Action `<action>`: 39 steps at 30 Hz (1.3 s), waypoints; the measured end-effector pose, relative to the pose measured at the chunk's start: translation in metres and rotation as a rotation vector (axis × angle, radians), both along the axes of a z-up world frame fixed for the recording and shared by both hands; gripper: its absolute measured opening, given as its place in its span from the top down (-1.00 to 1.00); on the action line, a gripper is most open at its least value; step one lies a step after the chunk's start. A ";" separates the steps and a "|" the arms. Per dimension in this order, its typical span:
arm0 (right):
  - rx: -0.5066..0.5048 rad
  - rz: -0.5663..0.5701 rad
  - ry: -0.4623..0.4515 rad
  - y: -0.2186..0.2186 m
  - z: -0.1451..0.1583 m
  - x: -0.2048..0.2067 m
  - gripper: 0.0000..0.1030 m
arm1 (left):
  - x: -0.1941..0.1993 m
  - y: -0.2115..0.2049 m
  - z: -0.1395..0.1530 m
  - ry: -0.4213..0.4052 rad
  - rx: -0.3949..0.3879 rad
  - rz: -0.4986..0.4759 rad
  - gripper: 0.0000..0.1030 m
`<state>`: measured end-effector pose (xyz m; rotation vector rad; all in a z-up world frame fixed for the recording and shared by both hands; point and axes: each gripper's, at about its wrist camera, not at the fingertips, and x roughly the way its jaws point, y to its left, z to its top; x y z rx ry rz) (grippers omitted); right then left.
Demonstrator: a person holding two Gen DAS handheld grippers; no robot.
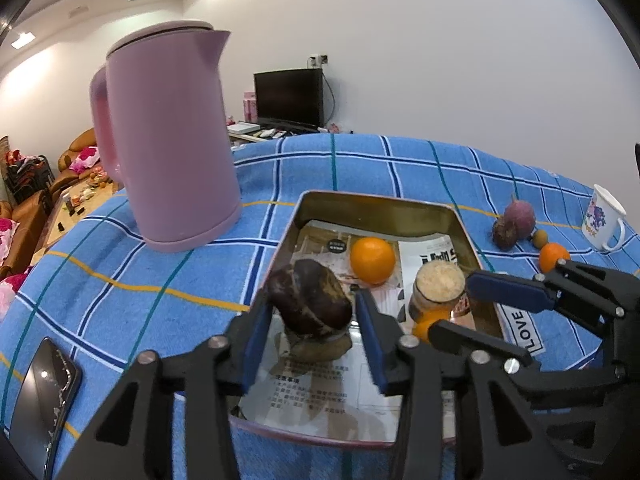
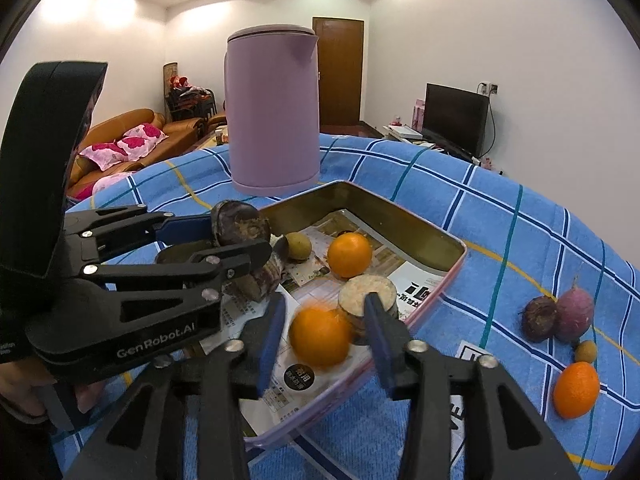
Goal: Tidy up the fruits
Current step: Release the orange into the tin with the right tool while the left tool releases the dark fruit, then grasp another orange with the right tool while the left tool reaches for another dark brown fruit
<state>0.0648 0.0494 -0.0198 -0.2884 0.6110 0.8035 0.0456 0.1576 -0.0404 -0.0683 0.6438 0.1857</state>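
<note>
A metal tray [image 1: 376, 202] [image 2: 420, 232] lined with printed paper sits on the blue checked cloth. In it lie an orange [image 1: 372, 260] [image 2: 349, 255], a cut root piece [image 1: 438, 282] [image 2: 368, 292], a small brown fruit [image 2: 299, 245] and a dark yam piece [image 2: 256, 280]. My left gripper [image 1: 314, 316] holds a dark purple yam [image 1: 308, 300] [image 2: 240, 224] between its fingers above the tray. My right gripper [image 2: 324, 332] is open around a blurred orange [image 2: 320, 336] [image 1: 426, 322] over the tray's near corner; the fingers do not touch it.
A pink kettle [image 1: 168, 140] [image 2: 274, 112] stands behind the tray. On the cloth to the right lie a purple radish [image 2: 574, 314], a dark beet [image 2: 538, 318], a small brown fruit [image 2: 586, 351] and an orange [image 2: 576, 390]. A mug [image 1: 604, 218] and a phone [image 1: 44, 400] are near the edges.
</note>
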 end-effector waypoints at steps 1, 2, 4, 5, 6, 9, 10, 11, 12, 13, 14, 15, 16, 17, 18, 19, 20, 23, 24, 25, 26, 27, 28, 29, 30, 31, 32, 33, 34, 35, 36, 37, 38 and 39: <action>0.006 -0.005 0.000 -0.001 0.000 0.000 0.06 | -0.001 0.001 0.001 -0.005 0.001 0.005 -0.02; 0.012 -0.008 0.001 -0.002 0.001 0.001 0.04 | -0.002 0.001 0.002 -0.008 0.000 0.008 -0.10; 0.023 -0.016 0.001 -0.004 0.002 0.001 0.04 | -0.004 0.002 0.005 -0.017 -0.002 0.017 -0.22; 0.028 -0.020 -0.003 -0.006 0.002 0.001 0.04 | -0.005 0.002 0.007 -0.023 -0.001 0.021 -0.30; 0.030 -0.029 -0.013 -0.008 0.004 0.000 0.04 | -0.006 0.002 0.009 -0.028 0.000 0.025 -0.38; 0.021 -0.065 -0.048 -0.016 0.009 -0.001 0.04 | -0.007 -0.002 0.017 -0.046 0.005 0.022 -0.41; 0.026 -0.078 -0.053 -0.022 0.012 0.001 0.04 | -0.008 -0.005 0.020 -0.052 0.008 0.015 -0.41; 0.029 -0.099 -0.060 -0.029 0.016 0.002 0.04 | -0.008 -0.008 0.022 -0.055 0.010 0.007 -0.41; 0.028 -0.120 -0.065 -0.035 0.019 0.005 0.04 | -0.007 -0.013 0.026 -0.060 0.014 -0.004 -0.42; 0.026 -0.148 -0.068 -0.043 0.021 0.008 0.05 | -0.007 -0.017 0.028 -0.064 0.016 -0.011 -0.44; 0.025 -0.172 -0.066 -0.051 0.024 0.012 0.05 | -0.006 -0.023 0.031 -0.069 0.016 -0.023 -0.50; 0.022 -0.202 -0.062 -0.061 0.026 0.017 0.05 | -0.006 -0.027 0.034 -0.071 0.018 -0.031 -0.51; 0.017 -0.243 -0.063 -0.074 0.028 0.023 0.05 | -0.005 -0.032 0.036 -0.074 0.021 -0.042 -0.51; 0.013 -0.278 -0.065 -0.084 0.029 0.027 0.05 | -0.004 -0.038 0.039 -0.076 0.024 -0.055 -0.51; 0.011 -0.325 -0.060 -0.097 0.029 0.035 0.05 | -0.002 -0.044 0.040 -0.076 0.025 -0.069 -0.52; 0.009 -0.375 -0.052 -0.109 0.029 0.042 0.05 | -0.001 -0.050 0.042 -0.075 0.028 -0.082 -0.54; 0.008 -0.422 -0.041 -0.121 0.027 0.049 0.05 | 0.001 -0.056 0.043 -0.073 0.029 -0.095 -0.61; 0.017 -0.505 0.041 -0.149 0.015 0.068 0.05 | 0.009 -0.075 0.043 -0.065 0.031 -0.128 -0.80; 0.009 -0.522 0.066 -0.153 0.010 0.073 0.05 | 0.011 -0.081 0.043 -0.061 0.035 -0.138 -0.80; -0.004 -0.536 0.088 -0.156 0.004 0.077 0.05 | 0.013 -0.087 0.042 -0.056 0.041 -0.150 -0.80; -0.011 -0.542 0.107 -0.158 -0.001 0.080 0.05 | 0.015 -0.093 0.041 -0.049 0.048 -0.159 -0.80; -0.017 -0.545 0.119 -0.159 -0.004 0.082 0.05 | 0.018 -0.097 0.039 -0.042 0.054 -0.165 -0.80; -0.029 -0.548 0.136 -0.159 -0.008 0.084 0.05 | 0.020 -0.102 0.038 -0.036 0.060 -0.172 -0.80; -0.034 -0.545 0.146 -0.158 -0.009 0.085 0.05 | 0.023 -0.106 0.037 -0.030 0.065 -0.181 -0.80; -0.034 -0.540 0.158 -0.159 -0.011 0.086 0.05 | 0.025 -0.108 0.037 -0.024 0.067 -0.186 -0.80; -0.035 -0.538 0.173 -0.159 -0.013 0.088 0.05 | 0.026 -0.111 0.037 -0.022 0.070 -0.190 -0.80; -0.032 -0.533 0.183 -0.159 -0.014 0.090 0.05 | 0.029 -0.114 0.038 -0.019 0.076 -0.197 -0.80; -0.026 -0.532 0.188 -0.160 -0.014 0.092 0.05 | 0.032 -0.117 0.038 -0.015 0.081 -0.203 -0.80; -0.024 -0.530 0.193 -0.160 -0.013 0.092 0.05 | 0.035 -0.120 0.038 -0.012 0.088 -0.206 -0.80; -0.026 -0.527 0.195 -0.160 -0.013 0.091 0.05 | 0.036 -0.123 0.039 -0.011 0.093 -0.210 -0.80; -0.030 -0.520 0.198 -0.160 -0.014 0.091 0.05 | 0.037 -0.125 0.039 -0.010 0.095 -0.215 -0.80; -0.032 -0.516 0.197 -0.160 -0.014 0.091 0.05 | 0.039 -0.128 0.039 -0.009 0.097 -0.219 -0.80; -0.029 -0.513 0.195 -0.160 -0.015 0.091 0.05 | 0.040 -0.130 0.039 -0.006 0.097 -0.221 -0.81; -0.020 -0.511 0.199 -0.161 -0.015 0.092 0.05 | 0.042 -0.131 0.038 -0.002 0.096 -0.222 -0.81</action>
